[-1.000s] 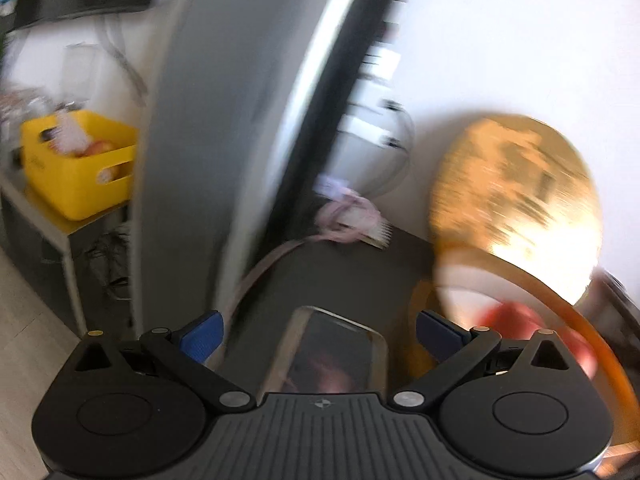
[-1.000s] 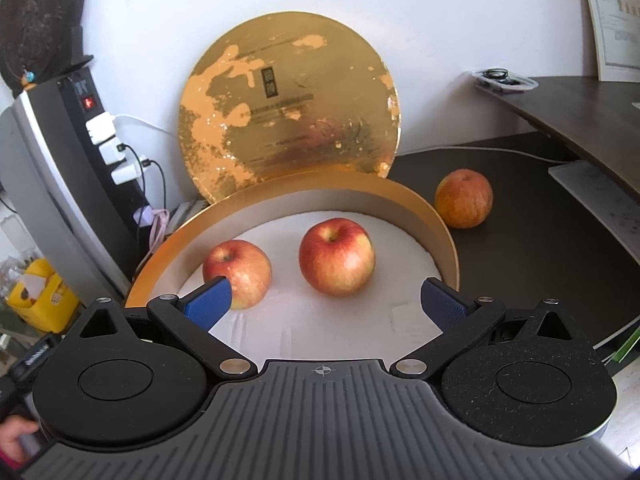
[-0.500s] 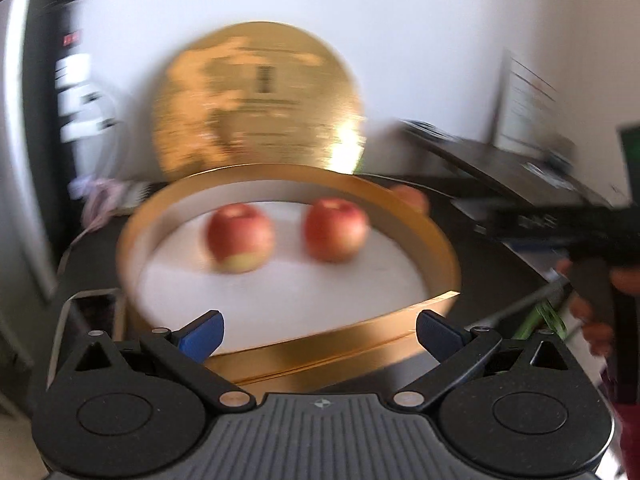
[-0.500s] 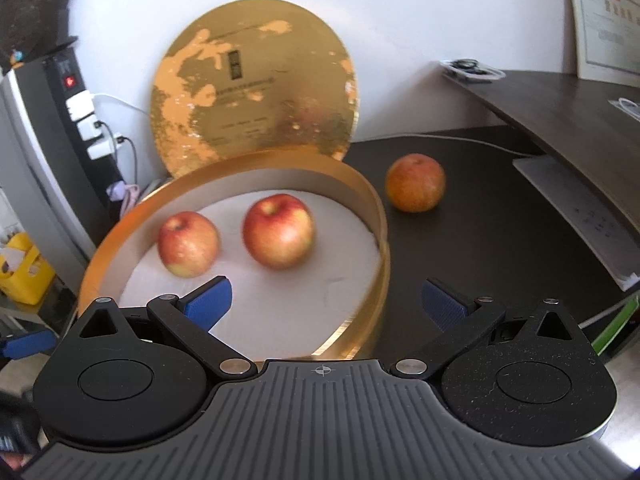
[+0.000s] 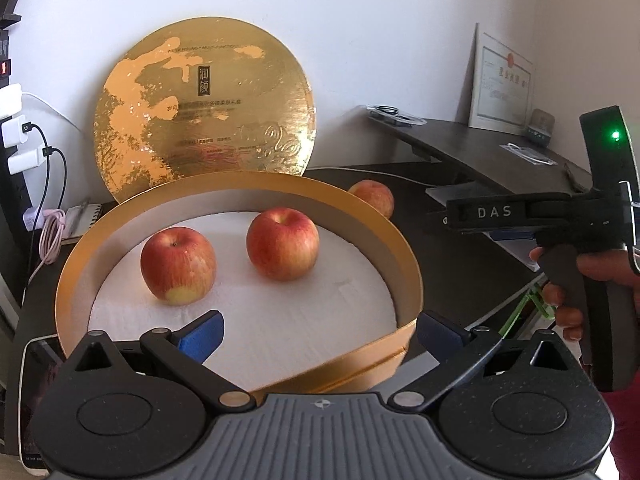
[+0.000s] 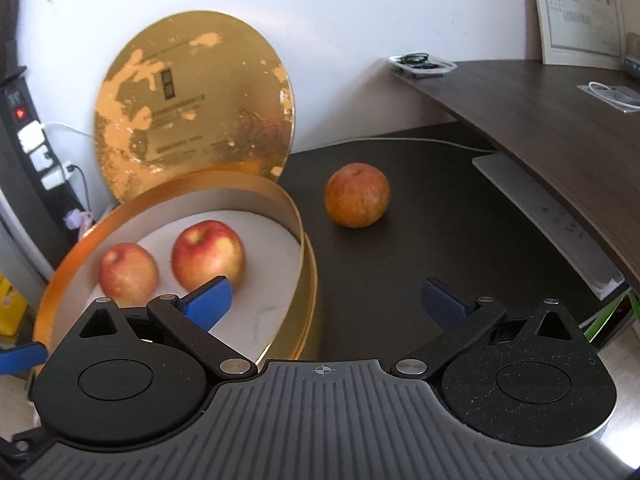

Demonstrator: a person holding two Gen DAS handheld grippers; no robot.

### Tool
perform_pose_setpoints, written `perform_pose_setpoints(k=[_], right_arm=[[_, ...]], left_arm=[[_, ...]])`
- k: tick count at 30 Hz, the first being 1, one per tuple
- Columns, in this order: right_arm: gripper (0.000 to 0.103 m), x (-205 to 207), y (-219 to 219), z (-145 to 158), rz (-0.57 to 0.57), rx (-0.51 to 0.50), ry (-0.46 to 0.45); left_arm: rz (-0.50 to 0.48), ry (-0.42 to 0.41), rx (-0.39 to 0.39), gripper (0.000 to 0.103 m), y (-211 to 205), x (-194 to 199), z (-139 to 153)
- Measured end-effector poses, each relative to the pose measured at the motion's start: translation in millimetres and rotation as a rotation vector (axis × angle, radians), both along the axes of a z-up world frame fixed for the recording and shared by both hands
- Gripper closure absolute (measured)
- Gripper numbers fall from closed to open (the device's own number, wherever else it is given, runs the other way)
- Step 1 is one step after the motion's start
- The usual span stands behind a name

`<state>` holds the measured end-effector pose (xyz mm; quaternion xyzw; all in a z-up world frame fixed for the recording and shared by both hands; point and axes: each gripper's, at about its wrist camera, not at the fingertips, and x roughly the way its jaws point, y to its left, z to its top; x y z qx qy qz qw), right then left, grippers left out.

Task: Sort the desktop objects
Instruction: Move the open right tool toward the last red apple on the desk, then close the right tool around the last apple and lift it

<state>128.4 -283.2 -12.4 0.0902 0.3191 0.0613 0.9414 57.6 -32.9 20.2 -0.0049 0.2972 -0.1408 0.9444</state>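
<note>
A round gold box (image 5: 412, 276) (image 6: 308, 280) with a white lining holds two red apples (image 5: 178, 266) (image 5: 282, 249), also seen in the right wrist view (image 6: 127, 274) (image 6: 208, 255). A third apple (image 6: 357, 195) (image 5: 374, 197) lies on the dark desk to the right of the box. My left gripper (image 5: 318, 334) hangs open over the box's near rim, empty. My right gripper (image 6: 325, 303) is open and empty too, in front of the loose apple and short of it. The body of the right gripper (image 5: 592, 232) shows in the left wrist view, held by a hand.
The box's gold lid (image 5: 204, 110) leans upright on the wall behind it. A power strip with chargers (image 5: 16, 136) and a pink cable (image 5: 52, 236) sit at the left. A phone (image 5: 36, 392) lies by the box. A raised shelf (image 6: 540, 116) with a framed certificate (image 6: 576, 12) overhangs a keyboard (image 6: 548, 216).
The left gripper swung right from the power strip to face the box squarely. The right gripper shifted right, so the loose apple now sits nearer its centre.
</note>
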Motion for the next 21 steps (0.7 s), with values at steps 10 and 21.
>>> perform_pose_setpoints(k=[10,21], right_arm=[[0.000,53,-5,-16,-0.001,-0.027,0.038],[0.000,125,-30,-30,-0.029,0.014,0.051]], left_arm=[[-0.012,0.026,-0.025,0.001,0,27,-6],[-0.026,0.050,-0.040,0.001,-5,49,-13]])
